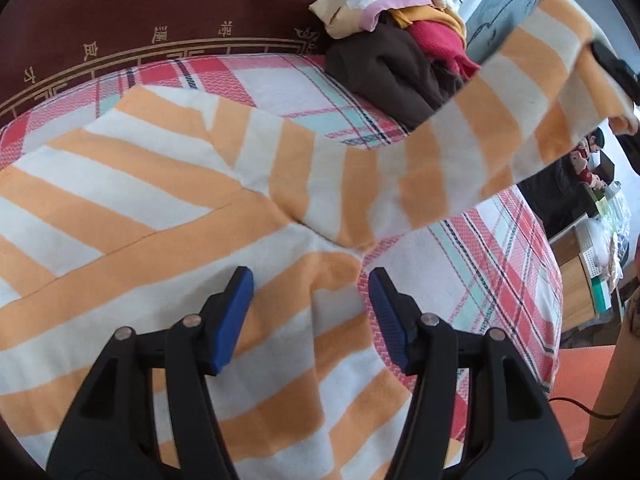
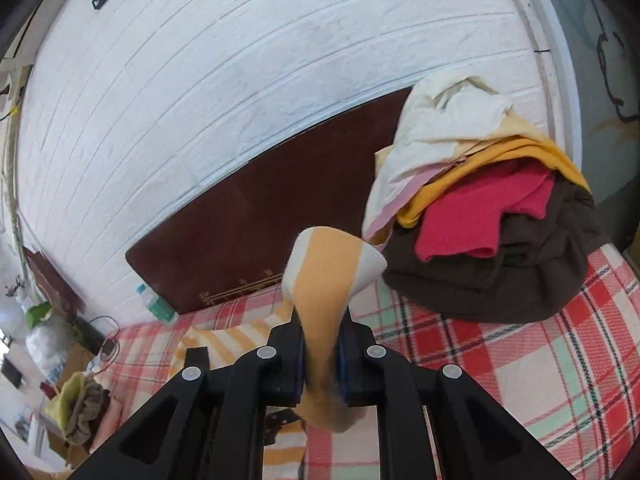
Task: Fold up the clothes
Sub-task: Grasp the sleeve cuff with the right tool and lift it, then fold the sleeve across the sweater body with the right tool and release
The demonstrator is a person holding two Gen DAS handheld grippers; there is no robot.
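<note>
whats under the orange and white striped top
The striped top lies on a red plaid sheet, which shows around its edges. One sleeve is lifted off it by the right gripper. Anything beneath the flat part is covered.

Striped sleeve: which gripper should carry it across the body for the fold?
Right. The right gripper is shut on the striped sleeve, lifted off the plaid bed. The left gripper hangs open over the garment's body, holding nothing.

Your views are bright with soft, even daylight; shadows stay faint. Strong fisheye bending, dark vignette at corners. Lifted sleeve (image 1: 500, 128) looks motion-blurred; cloth in the right claw (image 2: 322, 354) is out of focus.
</note>
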